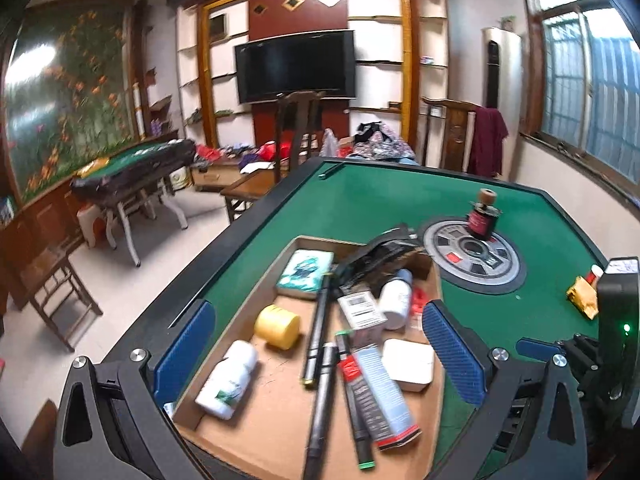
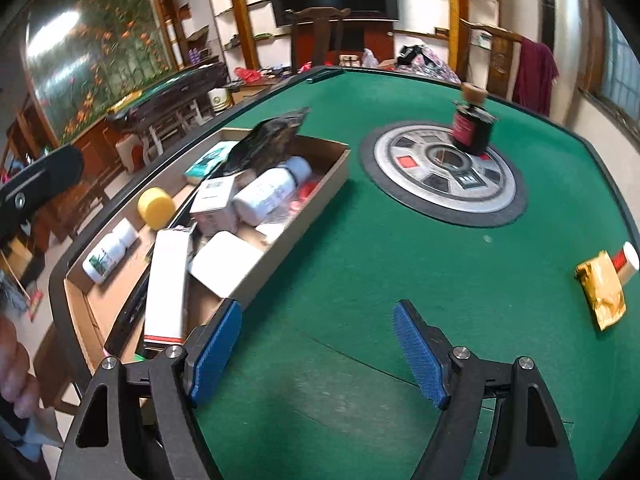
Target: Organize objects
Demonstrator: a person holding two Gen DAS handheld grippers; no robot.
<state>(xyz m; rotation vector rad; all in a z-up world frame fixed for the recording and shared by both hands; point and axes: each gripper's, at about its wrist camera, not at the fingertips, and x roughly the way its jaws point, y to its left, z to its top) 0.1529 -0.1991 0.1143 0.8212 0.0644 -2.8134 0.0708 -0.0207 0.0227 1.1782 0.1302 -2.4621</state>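
1. Left wrist view: Blue-padded fingers of the left gripper (image 1: 320, 344) stand wide apart and hold nothing, hovering over the cardboard box (image 1: 434, 276) at the near-left edge of the green table (image 1: 380, 200). Packed inside lie a white bottle (image 1: 228, 380), a yellow jar (image 1: 278, 326), a teal packet (image 1: 306, 270), a long black pen-like rod (image 1: 320, 376), a red-and-white tube box (image 1: 384, 396) and a white square case (image 1: 408, 364). At far right, part of the other gripper's body shows, a green light lit on it.

2. Right wrist view: Open and empty too, the right gripper (image 2: 318, 356) hangs over bare felt just right of the box. Three things remain outside it: a dark bottle with a cork stopper (image 2: 472, 128) upright on the round centre panel (image 2: 440, 200), and, near the right edge, a crumpled gold packet (image 2: 602, 288) touching a small red-and-white container (image 2: 628, 260).

3. Judgement: the sorting looks largely done, with the loose pieces on the right still to be boxed. The gold packet sits closest to the right gripper; a good pick would come in low, pads across its narrow width, and squeeze gently so the foil does not slip or nudge the container beside it. The box is crowded, so a free spot must be chosen for the drop.
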